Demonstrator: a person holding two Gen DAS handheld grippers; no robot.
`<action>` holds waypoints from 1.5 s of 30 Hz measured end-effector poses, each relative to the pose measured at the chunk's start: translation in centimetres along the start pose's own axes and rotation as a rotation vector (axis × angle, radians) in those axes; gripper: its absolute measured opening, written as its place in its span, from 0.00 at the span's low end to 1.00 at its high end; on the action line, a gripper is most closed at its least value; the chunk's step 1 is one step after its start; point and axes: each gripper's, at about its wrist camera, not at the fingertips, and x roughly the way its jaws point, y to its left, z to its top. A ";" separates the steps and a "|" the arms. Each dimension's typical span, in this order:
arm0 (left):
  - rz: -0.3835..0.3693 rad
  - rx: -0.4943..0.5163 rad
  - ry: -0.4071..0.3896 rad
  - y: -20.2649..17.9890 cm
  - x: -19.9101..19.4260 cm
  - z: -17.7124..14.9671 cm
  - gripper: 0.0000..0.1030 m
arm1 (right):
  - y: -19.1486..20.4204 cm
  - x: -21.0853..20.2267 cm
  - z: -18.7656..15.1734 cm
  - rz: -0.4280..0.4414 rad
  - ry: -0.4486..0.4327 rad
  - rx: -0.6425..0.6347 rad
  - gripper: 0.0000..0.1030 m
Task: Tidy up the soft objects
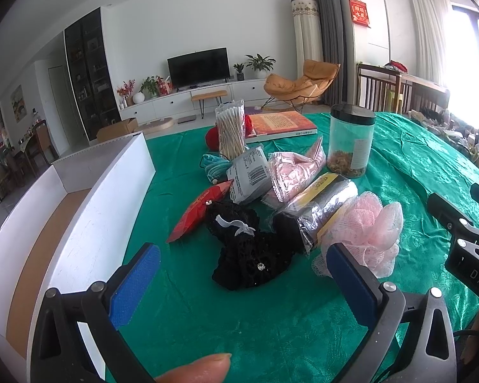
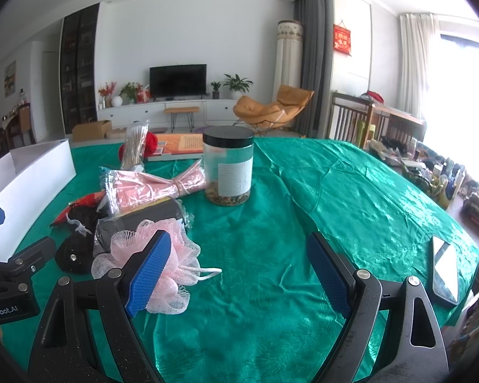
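Note:
A pile of soft goods lies on the green tablecloth: a black lace piece, a pink mesh bath puff, a wrapped dark roll, a pink packet, a grey packet and a red packet. My left gripper is open and empty, just in front of the black lace. My right gripper is open and empty; its left finger overlaps the pink puff in view.
A white open box stands at the left. A black-lidded jar, a cotton-swab pack, red yarn, teal yarn and a book stand behind the pile. A phone lies at the right table edge.

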 end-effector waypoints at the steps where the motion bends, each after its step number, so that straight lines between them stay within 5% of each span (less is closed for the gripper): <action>1: 0.001 0.001 0.000 0.0 0.0 0.0 1.00 | 0.0 0.0 0.0 0.000 0.000 0.000 0.86; 45: 0.005 -0.001 0.015 0.2 0.8 -1.0 1.00 | -0.1 0.0 0.0 0.004 0.003 0.007 0.86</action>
